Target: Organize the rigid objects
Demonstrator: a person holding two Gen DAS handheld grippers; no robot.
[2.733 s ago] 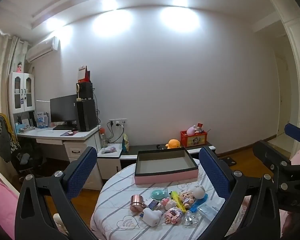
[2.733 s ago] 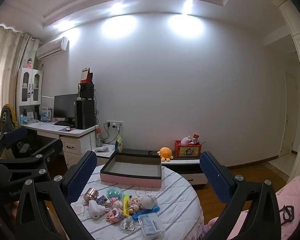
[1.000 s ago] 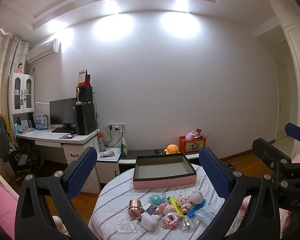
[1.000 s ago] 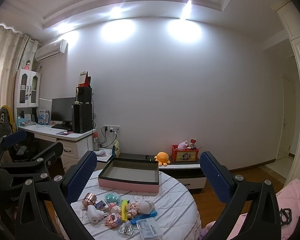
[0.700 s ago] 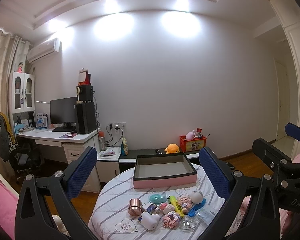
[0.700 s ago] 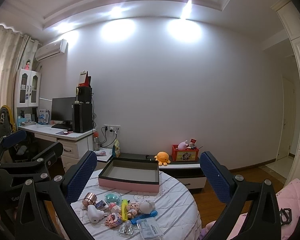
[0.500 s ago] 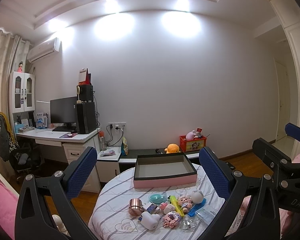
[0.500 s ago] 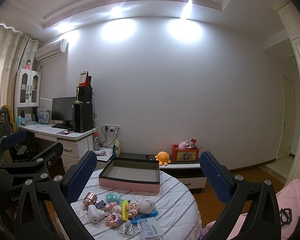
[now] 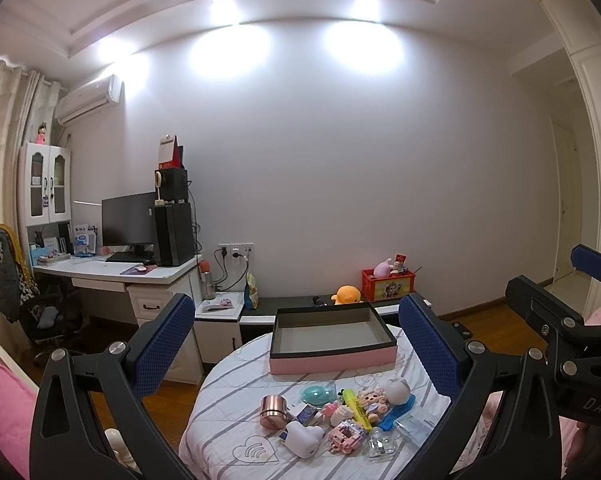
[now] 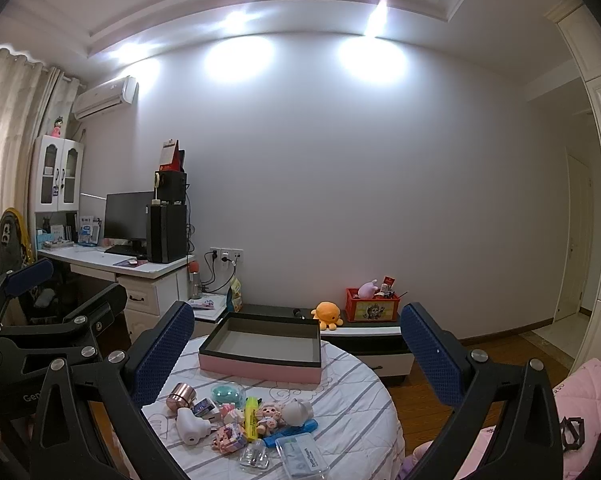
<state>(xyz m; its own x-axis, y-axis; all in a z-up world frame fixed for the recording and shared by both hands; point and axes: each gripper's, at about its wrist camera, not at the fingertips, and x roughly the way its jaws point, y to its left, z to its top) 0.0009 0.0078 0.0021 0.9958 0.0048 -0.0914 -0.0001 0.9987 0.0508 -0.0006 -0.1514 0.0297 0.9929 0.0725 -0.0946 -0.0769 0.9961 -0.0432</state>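
Between my left gripper's point(image 9: 296, 344) wide-spread blue pads lies the round table point(image 9: 228, 412), well below and ahead of them; nothing is held. My right gripper point(image 10: 294, 350) is spread just as wide and is also empty, hanging above the same table.

On the striped white cloth a cluster of small rigid things sits at the near side, well apart from both pairs of fingers. I see a shiny copper-coloured cylinder point(image 9: 273, 411) at the cluster's left, lying tilted, and just beside it a smooth white rounded piece point(image 9: 302, 436). A teal dome-shaped case point(image 9: 317, 393) sits behind them. A yellow-green highlighter point(image 9: 356, 404) lies next to a small doll figure point(image 9: 372, 400) with a pale round head point(image 9: 397, 391) beside it, both resting on a flat blue piece point(image 9: 396, 414). A pink block-built toy point(image 9: 344, 436) and a clear plastic case point(image 9: 380, 444) sit nearest me, and a flat clear box with a printed label point(image 10: 302, 456) lies at the right edge.

Behind the cluster stands a shallow rectangular tray point(image 9: 332, 354) with pink outer walls and a dark rim; its grey inside holds nothing I can see.

Farther back, a red crate point(image 9: 386, 284) on the low cabinet holds a pink plush and other small items, with an orange plush point(image 9: 346, 295) beside it
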